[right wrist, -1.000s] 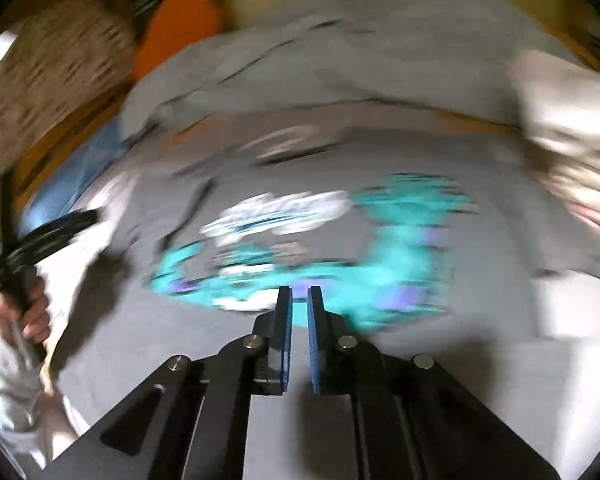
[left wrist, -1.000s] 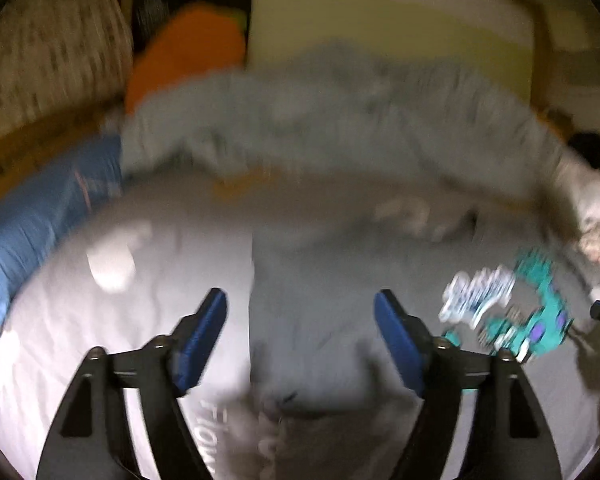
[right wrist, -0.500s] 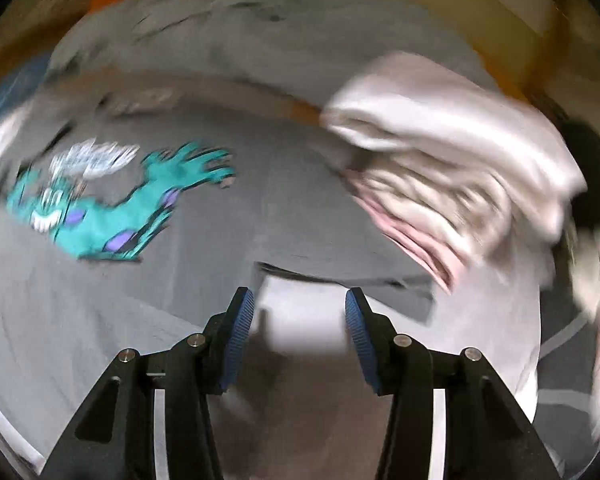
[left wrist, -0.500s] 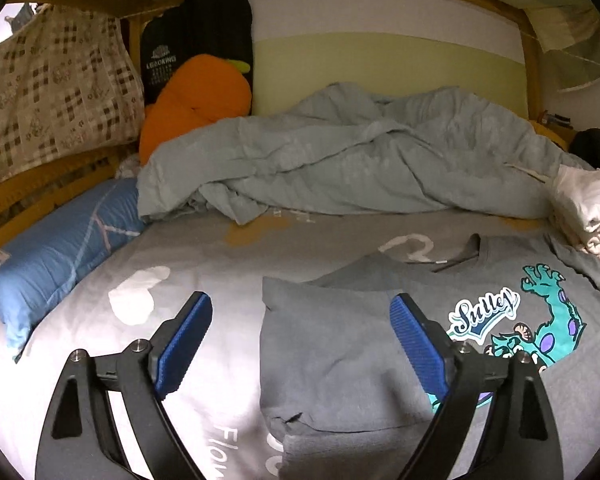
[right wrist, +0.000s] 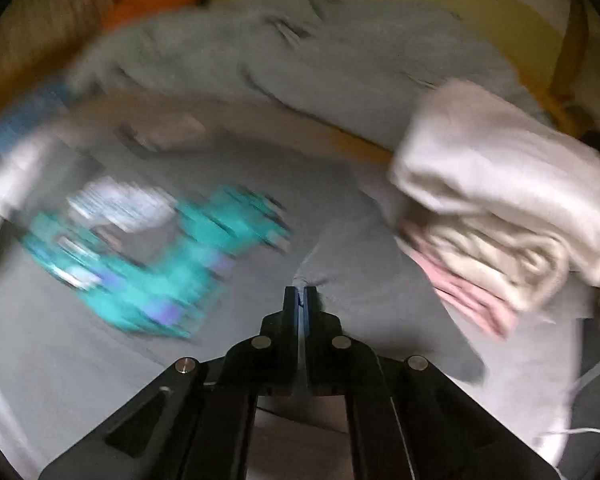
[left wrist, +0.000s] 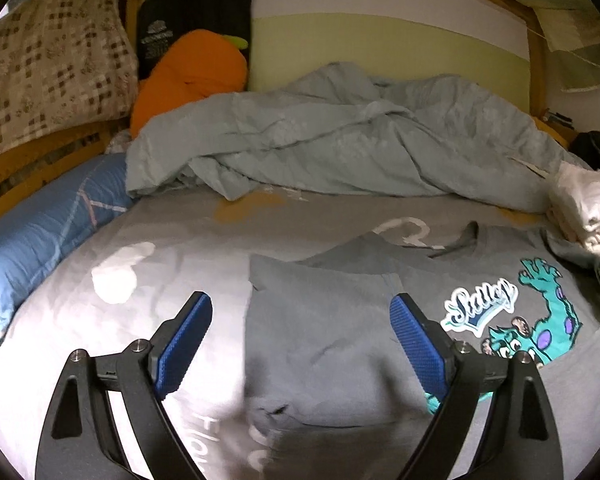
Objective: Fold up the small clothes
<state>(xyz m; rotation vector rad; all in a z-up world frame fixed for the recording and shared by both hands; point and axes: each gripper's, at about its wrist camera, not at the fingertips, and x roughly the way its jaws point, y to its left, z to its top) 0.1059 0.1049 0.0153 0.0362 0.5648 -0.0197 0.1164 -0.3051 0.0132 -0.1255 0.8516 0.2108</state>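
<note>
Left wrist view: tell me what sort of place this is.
Most likely a bedroom, working on a bed: a rumpled grey-blue duvet, a blue pillow along the wooden frame, and the grey Sulley T-shirt spread on the printed sheet.

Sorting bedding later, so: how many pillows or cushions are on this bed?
3: a blue pillow at the left edge, an orange cushion by the headboard, a black one behind it. The blanket may hide more.
</note>
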